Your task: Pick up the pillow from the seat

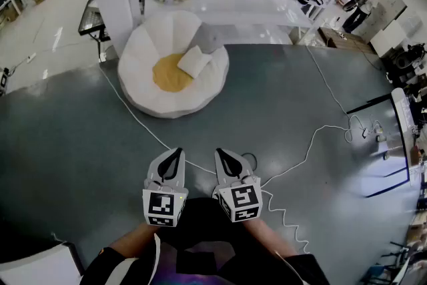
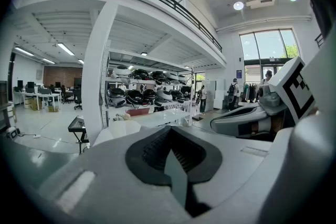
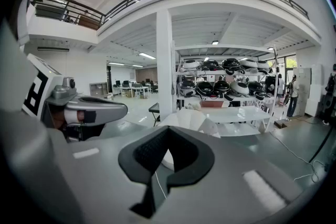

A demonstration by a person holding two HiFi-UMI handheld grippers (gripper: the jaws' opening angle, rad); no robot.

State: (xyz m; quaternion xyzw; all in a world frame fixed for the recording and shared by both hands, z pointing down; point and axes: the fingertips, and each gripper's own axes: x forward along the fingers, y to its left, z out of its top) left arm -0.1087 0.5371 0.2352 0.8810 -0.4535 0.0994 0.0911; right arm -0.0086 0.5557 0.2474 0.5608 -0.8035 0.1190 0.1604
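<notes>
Pillow [image 1: 195, 61] lies on the seat [image 1: 143, 91], well ahead of both grippers and roughly on the line between them. It rests on the far right edge of the yellow cushion [image 1: 167, 73]. The left gripper [image 1: 175, 155] and the right gripper [image 1: 223, 157] hover side by side over the floor [image 1: 280, 97]. Each has its jaws pressed together with nothing between them, so the reach looks not yet begun.

The likeliest slip is arriving with the jaws closed, which would shove the pillow deeper among the petals instead of taking it. A pinch on one corner alone could probably let the soft body sag and pull free. A white cable [image 1: 152, 131] runs across the floor just ahead of the left gripper, between it and the seat, and may catch a foot on the way in.

The pillow is small, squarish, white and plump, probably cloth over loose filling. The seat is shaped like a flower, with broad padded white petals around a round yellow middle. The floor is smooth and dull grey-green. The grippers have hard white shells with dark ribbed pads.
</notes>
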